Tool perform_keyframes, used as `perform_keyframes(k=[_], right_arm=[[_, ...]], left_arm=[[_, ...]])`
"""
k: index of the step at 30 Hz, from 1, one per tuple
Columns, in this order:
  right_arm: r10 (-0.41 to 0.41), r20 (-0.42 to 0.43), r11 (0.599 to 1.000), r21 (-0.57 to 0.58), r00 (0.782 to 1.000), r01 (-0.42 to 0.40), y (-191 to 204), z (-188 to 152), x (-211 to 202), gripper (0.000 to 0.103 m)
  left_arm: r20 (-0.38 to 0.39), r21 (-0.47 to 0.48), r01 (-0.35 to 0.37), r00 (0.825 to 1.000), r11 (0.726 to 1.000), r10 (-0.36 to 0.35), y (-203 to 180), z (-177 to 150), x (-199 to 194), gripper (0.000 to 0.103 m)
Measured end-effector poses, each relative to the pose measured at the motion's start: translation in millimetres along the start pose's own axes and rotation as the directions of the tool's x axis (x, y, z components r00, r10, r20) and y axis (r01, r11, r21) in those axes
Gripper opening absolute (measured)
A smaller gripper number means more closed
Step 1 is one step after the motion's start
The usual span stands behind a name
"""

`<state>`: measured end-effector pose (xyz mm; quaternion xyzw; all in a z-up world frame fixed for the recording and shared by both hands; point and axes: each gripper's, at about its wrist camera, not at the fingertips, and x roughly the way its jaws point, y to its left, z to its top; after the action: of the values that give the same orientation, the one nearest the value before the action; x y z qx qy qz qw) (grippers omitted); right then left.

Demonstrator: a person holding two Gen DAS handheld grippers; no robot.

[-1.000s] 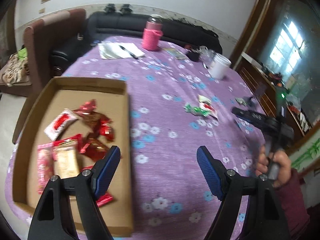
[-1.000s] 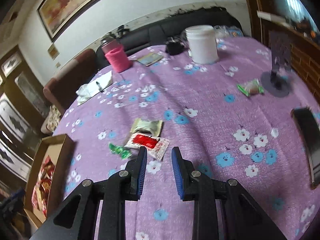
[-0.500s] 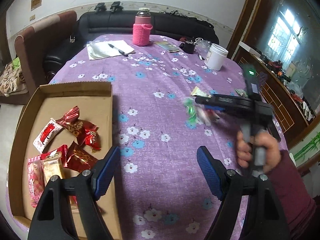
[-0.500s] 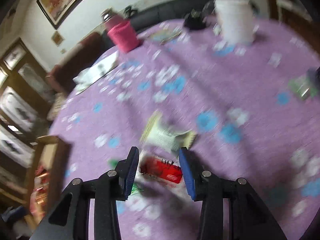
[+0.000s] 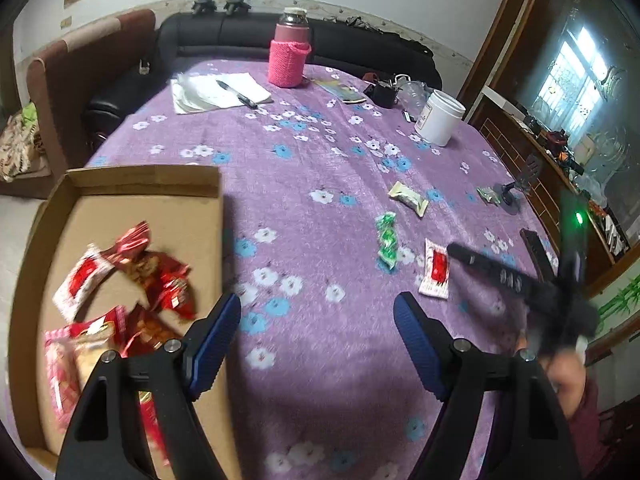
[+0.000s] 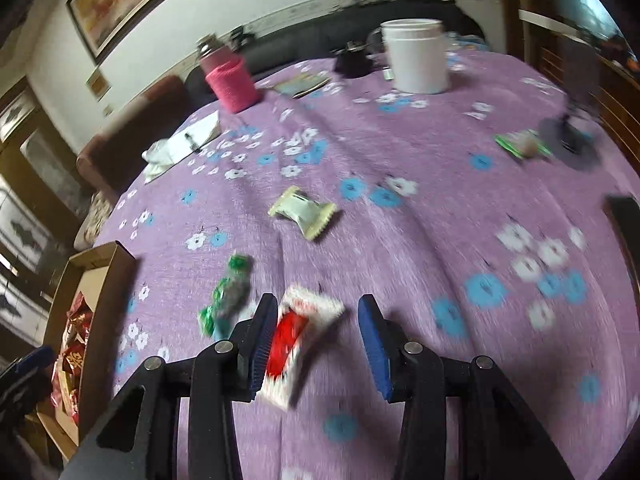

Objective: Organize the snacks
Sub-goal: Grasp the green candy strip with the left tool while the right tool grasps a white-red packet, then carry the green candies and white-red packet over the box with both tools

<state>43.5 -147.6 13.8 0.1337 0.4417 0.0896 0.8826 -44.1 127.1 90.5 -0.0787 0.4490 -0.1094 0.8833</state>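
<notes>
A cardboard tray (image 5: 140, 178) at the left holds several red and pink snack packets (image 5: 156, 276). On the purple cloth lie a red-and-white packet (image 5: 436, 274), a green candy (image 5: 387, 236), a pale cream packet (image 5: 409, 198) and a small green packet (image 5: 487, 194). My left gripper (image 5: 318, 340) is open and empty above the cloth beside the tray. My right gripper (image 6: 318, 340) is open, its jaws on either side of the red-and-white packet (image 6: 298, 336), which lies against the left pad. The green candy (image 6: 226, 294) is just left of it.
A pink flask (image 5: 290, 54), a white jar (image 5: 440, 118), paper with a pen (image 5: 220, 92), a booklet and dark clutter stand at the far side. A small black stand (image 5: 516, 194) and a dark phone (image 5: 538, 248) are at the right edge. Sofas lie behind the table.
My right gripper has opened wider and come down around the red-and-white packet. In the left wrist view it has moved right and lower. My left gripper stays open.
</notes>
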Motion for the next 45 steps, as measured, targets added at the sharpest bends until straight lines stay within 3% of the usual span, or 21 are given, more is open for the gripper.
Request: perform_keyframes(k=[2,8,9,10,11,18,19,21,22,23,24,25,30,38,41,45], right_arm=[[0.013,-0.023,1.0,0.0,1.0,-0.013,6.1,-2.3,2.6,0.054],[-0.038,-0.035,0.996,-0.081,0.999,0.036,28.3,-3.4,32.3,0.054],[-0.052,-0.024,0.994,-0.099,0.998,0.049,28.2,-5.9,31.5,0.05],[-0.073,-0.018,0.991,-0.115,0.997,0.07,27.9,-7.9,31.7,0.033],[-0.092,-0.011,0.988,-0.127,0.996,0.09,25.6,-8.5,31.2,0.023],[-0.05,0.01,0.998,-0.023,0.999,0.05,-8.5,-0.3,16.9,0.018],[-0.043,0.017,0.999,-0.015,0.999,0.043,-10.4,0.7,15.5,0.017],[-0.018,0.034,1.0,-0.006,0.999,0.018,-12.5,1.9,12.1,0.017],[-0.02,0.038,1.0,-0.009,0.999,0.021,-11.5,2.0,11.7,0.017],[-0.026,0.043,1.0,-0.016,0.999,0.027,-10.0,1.8,11.2,0.017],[-0.024,0.042,0.999,-0.019,0.999,0.025,-9.1,1.8,11.7,0.017],[-0.02,0.039,1.0,-0.02,0.999,0.02,-8.8,1.9,12.4,0.017],[0.026,0.05,1.0,-0.006,0.998,-0.026,-10.4,2.5,9.7,0.016],[0.123,0.132,0.992,-0.035,0.984,-0.119,0.4,2.3,-5.9,0.016],[0.128,0.133,0.991,-0.058,0.983,-0.121,10.8,-0.2,-5.8,0.016],[0.157,0.113,0.985,-0.097,0.981,-0.146,36.8,-1.7,-13.3,0.017]], left_arm=[[-0.009,-0.005,0.012,1.0,1.0,-0.012,-5.9,8.3,9.8,0.078],[-0.05,0.063,0.025,0.999,0.998,-0.022,-38.6,29.2,45.3,0.078],[-0.053,0.08,0.015,0.999,0.997,-0.01,-42.7,31.2,51.2,0.078],[-0.062,0.095,-0.001,0.998,0.995,0.007,-46.9,33.7,59.1,0.078],[-0.071,0.105,-0.004,0.997,0.994,0.011,-50.5,36.0,66.5,0.078],[-0.104,0.217,-0.026,0.993,0.976,0.05,-78.2,39.8,124.1,0.078],[-0.109,0.224,-0.032,0.992,0.974,0.058,-78.7,39.0,129.0,0.075],[-0.14,0.232,-0.021,0.989,0.972,0.055,-81.2,37.1,141.7,0.058],[-0.156,0.236,-0.012,0.986,0.972,0.05,-80.6,35.6,145.1,0.037],[-0.134,0.256,-0.036,0.988,0.966,0.073,-82.7,34.6,144.9,0.025],[-0.124,0.278,-0.046,0.989,0.96,0.083,-85.4,33.4,145.1,0.019],[-0.126,0.274,-0.041,0.989,0.961,0.079,-86.2,32.6,145.9,0.019],[-0.101,0.193,-0.005,0.995,0.981,0.025,-72.4,32.3,129.5,0.019],[0.021,0.056,0.046,0.999,0.997,-0.047,-20.1,27.6,44.6,0.019],[0.068,0.002,0.023,0.997,1.0,-0.023,15.9,23.4,10.2,0.019],[0.115,-0.068,-0.082,0.989,0.994,0.09,76.2,21.0,-28.5,0.019]])
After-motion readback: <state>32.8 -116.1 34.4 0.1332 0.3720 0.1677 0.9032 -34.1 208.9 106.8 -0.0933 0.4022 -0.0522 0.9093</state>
